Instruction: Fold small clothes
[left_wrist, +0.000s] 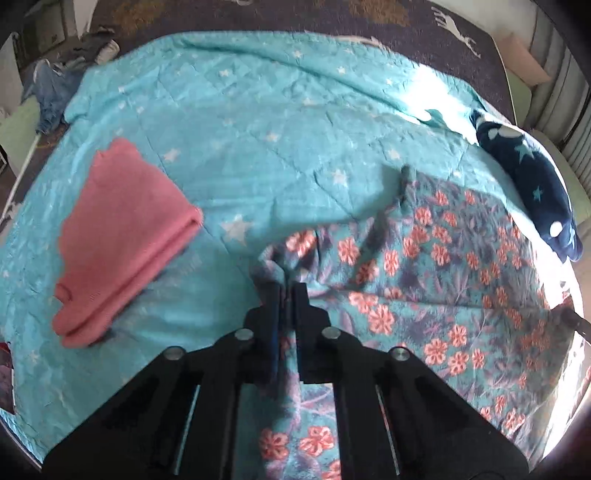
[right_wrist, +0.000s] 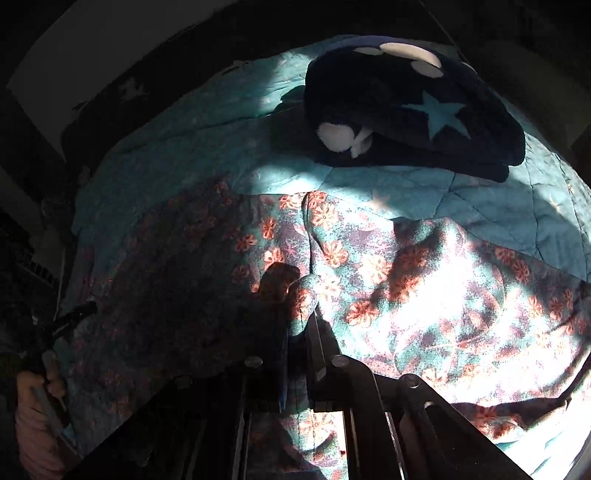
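**Floral garment pinched at both ends**

Floral garment (left_wrist: 424, 258) is hanging soft and limp from my tongs: left gripper (left_wrist: 287, 291) and right gripper (right_wrist: 301, 310) are each clenching a bunched edge. It is stretching lengthwise between them over the teal quilt (left_wrist: 240, 110). Beyond, the folded pink garment (left_wrist: 122, 240) and navy star fleece (right_wrist: 417, 107) are lying.

— What lies on the quilt (left_wrist: 258, 122)?
— A folded garment (left_wrist: 122, 236) to the left, a spread cloth (left_wrist: 443, 266) to the right, apart from each other.
— And behind the cloth?
— A bundled blanket (left_wrist: 532, 184) at the far right, also on the quilt.
— Where are the grippers?
— The left gripper (left_wrist: 286, 291) pinches the cloth's near left edge; the right gripper (right_wrist: 299, 321) pinches another fold of it.
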